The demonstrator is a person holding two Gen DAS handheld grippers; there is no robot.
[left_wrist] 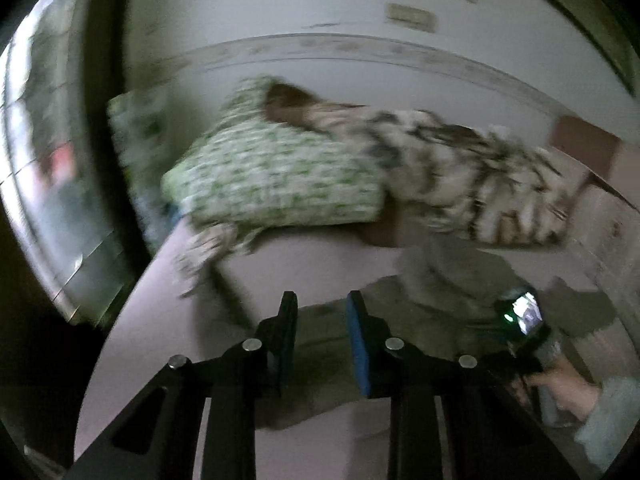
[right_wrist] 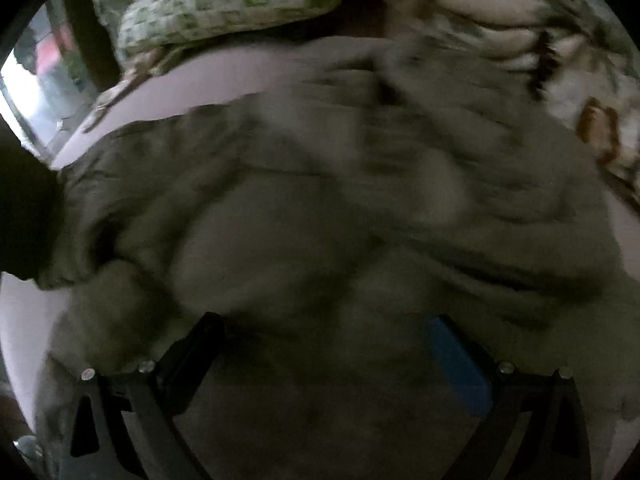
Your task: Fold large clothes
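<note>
L tongs narrow gap, nothing btwn, held above bed | R tongs wide apart over olive garment, not clamped | garment spread mid-bed, green-check pillow at far edge

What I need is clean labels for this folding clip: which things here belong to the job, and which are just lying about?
Job: olive garment, rumpled on the bed; left tongs; right tongs, open above the garment.
Lying about: green-checked pillow; patterned blanket; cardboard box.
</note>
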